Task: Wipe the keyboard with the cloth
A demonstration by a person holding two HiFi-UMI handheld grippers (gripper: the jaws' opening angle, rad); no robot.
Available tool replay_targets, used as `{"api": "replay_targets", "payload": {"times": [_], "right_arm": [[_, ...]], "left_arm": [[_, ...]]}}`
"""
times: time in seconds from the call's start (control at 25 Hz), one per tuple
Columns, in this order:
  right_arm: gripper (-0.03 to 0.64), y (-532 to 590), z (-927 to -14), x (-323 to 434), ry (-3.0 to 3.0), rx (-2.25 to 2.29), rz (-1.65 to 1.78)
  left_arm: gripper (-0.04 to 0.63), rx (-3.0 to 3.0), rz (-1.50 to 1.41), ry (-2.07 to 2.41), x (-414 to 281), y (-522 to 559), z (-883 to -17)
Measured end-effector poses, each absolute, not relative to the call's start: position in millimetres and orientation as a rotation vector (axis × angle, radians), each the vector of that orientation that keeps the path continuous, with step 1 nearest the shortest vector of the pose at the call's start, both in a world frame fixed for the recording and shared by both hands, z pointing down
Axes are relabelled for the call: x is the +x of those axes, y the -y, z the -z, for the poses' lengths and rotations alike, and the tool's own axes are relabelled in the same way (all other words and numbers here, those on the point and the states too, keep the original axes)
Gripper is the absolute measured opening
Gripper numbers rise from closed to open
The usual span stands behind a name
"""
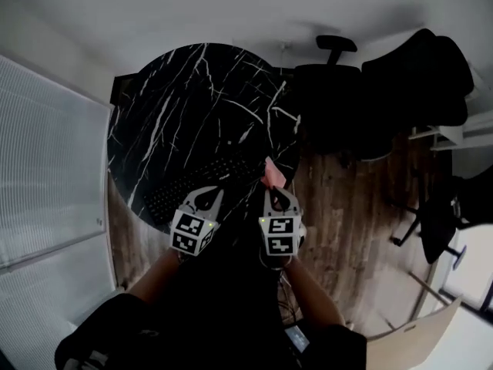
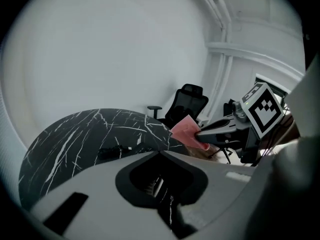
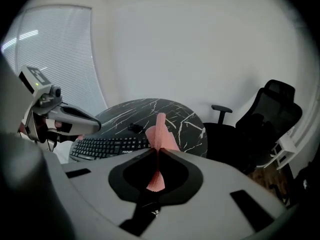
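- Over the near edge of a round black marble table (image 1: 192,91), both grippers are held side by side, close together but not touching; the person's forearms reach up from the bottom of the head view
- the keyboard (image 1: 204,182), black, lies slantwise on the table along that near edge; in the right gripper view its rows of keys show plainly, with a small dark object (image 3: 132,128) on the marble just beyond it
- the right gripper (image 1: 274,193) has its jaws closed on the cloth (image 3: 161,131); the cloth is pink and pinched along a fold, so that one part stands up past the jaw tips and a shorter end hangs in the opening behind them
- the cloth sits by the keyboard's right end, near the table's rim; whether it touches the keys cannot be told
- the left gripper (image 1: 206,194) has its jaws brought together with nothing between them; it hangs over the keyboard's near edge, to the left of the cloth
- beyond the table stand black office chairs (image 1: 331,91) against a white wall; the floor (image 1: 347,206) to the right is brown wood; white blinds (image 1: 46,168) fill the left side
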State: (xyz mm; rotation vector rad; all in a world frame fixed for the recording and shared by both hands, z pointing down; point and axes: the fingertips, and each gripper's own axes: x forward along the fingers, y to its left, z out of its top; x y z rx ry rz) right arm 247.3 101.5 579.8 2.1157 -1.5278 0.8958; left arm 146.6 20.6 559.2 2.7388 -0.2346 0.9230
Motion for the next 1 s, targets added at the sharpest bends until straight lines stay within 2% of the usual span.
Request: {"api": "replay_targets", "payload": {"times": [0.44, 1.0], "right_arm": [[0.008, -59, -662, 258, 1.667, 1.819, -0.979], [0.008, -44, -708, 233, 1.666, 1.639, -1.038]], "left_arm": [[-0.003, 2.507, -0.989, 0.588, 111, -5, -618], [-0.003, 2.356, -0.958, 0.79, 53, 9, -640]]}}
